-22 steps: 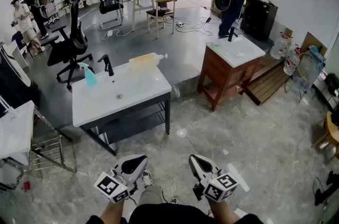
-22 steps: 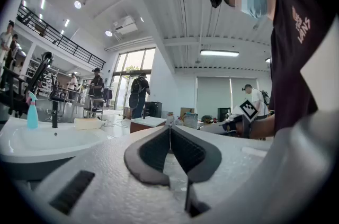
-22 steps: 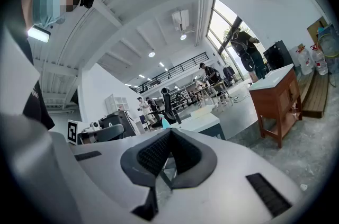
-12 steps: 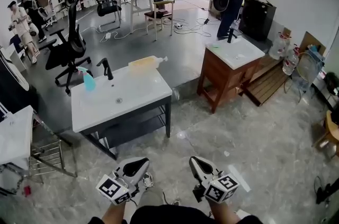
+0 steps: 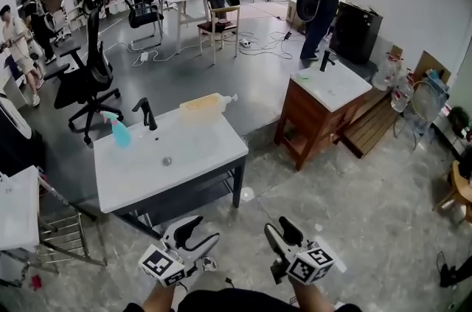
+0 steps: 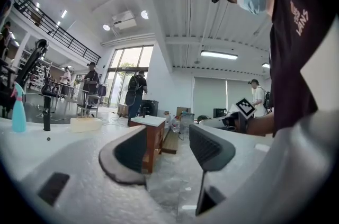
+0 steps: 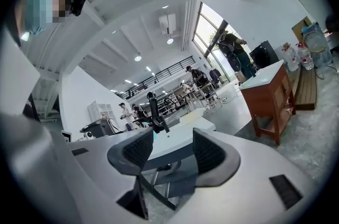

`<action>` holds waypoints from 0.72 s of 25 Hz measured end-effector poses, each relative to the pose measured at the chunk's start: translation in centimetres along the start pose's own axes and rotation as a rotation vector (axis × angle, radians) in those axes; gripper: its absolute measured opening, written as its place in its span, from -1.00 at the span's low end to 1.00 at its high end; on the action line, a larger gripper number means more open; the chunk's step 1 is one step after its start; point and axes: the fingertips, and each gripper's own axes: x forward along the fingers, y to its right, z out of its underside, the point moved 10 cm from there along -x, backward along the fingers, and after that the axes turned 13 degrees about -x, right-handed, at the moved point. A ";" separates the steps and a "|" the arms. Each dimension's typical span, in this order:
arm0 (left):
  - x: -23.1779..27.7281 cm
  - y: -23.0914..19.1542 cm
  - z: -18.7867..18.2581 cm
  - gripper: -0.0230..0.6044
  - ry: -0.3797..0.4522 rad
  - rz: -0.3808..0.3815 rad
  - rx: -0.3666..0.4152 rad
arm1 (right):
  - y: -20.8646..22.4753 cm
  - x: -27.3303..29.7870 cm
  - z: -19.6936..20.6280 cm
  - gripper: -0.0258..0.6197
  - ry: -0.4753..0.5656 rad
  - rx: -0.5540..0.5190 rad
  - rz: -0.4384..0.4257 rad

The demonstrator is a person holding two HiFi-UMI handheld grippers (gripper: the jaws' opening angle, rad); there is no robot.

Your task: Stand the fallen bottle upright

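The fallen bottle point(image 5: 205, 103) is pale yellow with a white cap. It lies on its side at the back edge of the white sink counter point(image 5: 193, 150). In the left gripper view the bottle point(image 6: 85, 124) shows far off at the left, and in the right gripper view the bottle point(image 7: 194, 117) lies beyond the jaws. My left gripper point(image 5: 198, 231) and right gripper point(image 5: 282, 231) hang low in front of me, well short of the counter. Both are open and hold nothing, as the left gripper point(image 6: 168, 141) and right gripper point(image 7: 172, 146) show in their own views.
On the counter stand a black faucet point(image 5: 146, 112) and a blue spray bottle point(image 5: 116, 129). A wooden cabinet with a white top point(image 5: 324, 100) is to the right, and a black office chair point(image 5: 85, 74) is behind the counter. Several people stand at the back of the hall.
The sink counter has come nearer and lower in the head view. Both grippers stay open and low in front of me.
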 end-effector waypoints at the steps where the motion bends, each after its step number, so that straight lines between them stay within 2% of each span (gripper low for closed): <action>1: 0.2 -1.5 -0.7 -0.14 -0.003 0.001 0.001 | 0.0 1.4 -0.3 -0.24 0.001 0.001 0.011; 7: 0.8 -10.7 -5.3 -0.07 -0.019 0.012 0.039 | -0.2 9.8 -1.9 -0.20 0.030 0.009 0.077; 10: 1.0 -14.0 -7.0 -0.02 -0.030 0.007 0.031 | -0.2 12.8 -2.5 -0.18 0.040 0.011 0.107; 18: 0.9 -20.1 -7.1 0.01 -0.068 -0.011 -0.014 | 0.8 17.8 -1.8 -0.17 0.003 0.050 0.157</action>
